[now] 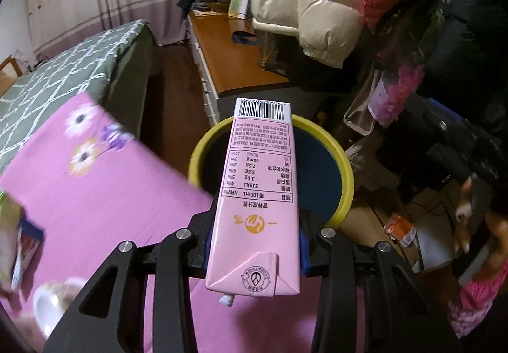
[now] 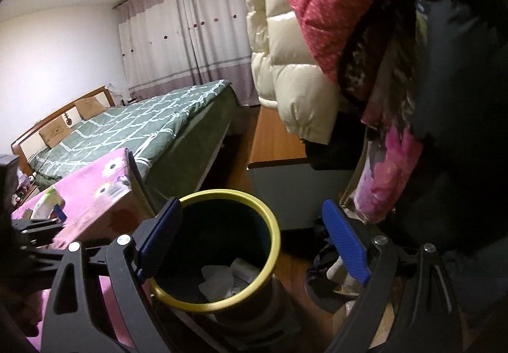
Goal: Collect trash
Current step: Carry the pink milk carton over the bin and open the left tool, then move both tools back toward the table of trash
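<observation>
My left gripper (image 1: 255, 243) is shut on a pink drink carton (image 1: 257, 194), held lengthwise with its barcode end out over the yellow-rimmed dark bin (image 1: 344, 168). My right gripper (image 2: 254, 241) is open and empty, its blue pads (image 2: 347, 241) spread above the same bin (image 2: 273, 226). White crumpled paper (image 2: 225, 281) lies in the bottom of the bin. The bin stands on the floor beside a table with a pink flowered cloth (image 1: 104, 194).
Wrappers (image 1: 19, 245) and a white cup (image 1: 47, 305) lie on the pink cloth. A green bed (image 2: 133, 127) is behind. Hanging coats (image 2: 295, 67) and a wooden desk (image 1: 228, 57) stand to the right. Boxes and clutter (image 1: 412, 226) sit by the bin.
</observation>
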Demonstrator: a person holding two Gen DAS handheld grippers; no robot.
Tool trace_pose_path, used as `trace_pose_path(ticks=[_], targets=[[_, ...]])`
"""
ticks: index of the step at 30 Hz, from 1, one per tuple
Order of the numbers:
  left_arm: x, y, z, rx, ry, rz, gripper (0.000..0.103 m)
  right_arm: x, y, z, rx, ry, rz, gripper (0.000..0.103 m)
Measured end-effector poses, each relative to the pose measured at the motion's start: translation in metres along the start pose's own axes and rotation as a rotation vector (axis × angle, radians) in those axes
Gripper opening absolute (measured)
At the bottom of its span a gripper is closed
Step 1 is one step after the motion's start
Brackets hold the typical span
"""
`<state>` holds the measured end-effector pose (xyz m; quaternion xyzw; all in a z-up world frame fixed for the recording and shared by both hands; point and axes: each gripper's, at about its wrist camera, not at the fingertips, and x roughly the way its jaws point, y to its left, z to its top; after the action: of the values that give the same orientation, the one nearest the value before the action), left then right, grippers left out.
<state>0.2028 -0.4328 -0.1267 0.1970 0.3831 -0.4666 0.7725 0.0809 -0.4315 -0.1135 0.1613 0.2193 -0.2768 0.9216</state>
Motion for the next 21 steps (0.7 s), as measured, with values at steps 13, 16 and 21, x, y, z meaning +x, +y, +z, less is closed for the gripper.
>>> trace_pose_path(ticks=[13, 16, 21], targets=[[-0.018, 0.012, 0.003, -0.097, -0.127, 0.067, 0.087, 0.002, 0.009, -0.001, -0.021, 0.018, -0.016, 0.085], [-0.065, 0.025, -0.017, -0.131, -0.224, 0.117, 0.093, 0.002, 0.025, -0.003, -0.037, 0.021, 0.019, 0.085], [-0.164, 0.063, -0.071, -0.231, -0.395, 0.340, 0.096, 0.007, 0.068, -0.011, -0.095, 0.049, 0.102, 0.085]])
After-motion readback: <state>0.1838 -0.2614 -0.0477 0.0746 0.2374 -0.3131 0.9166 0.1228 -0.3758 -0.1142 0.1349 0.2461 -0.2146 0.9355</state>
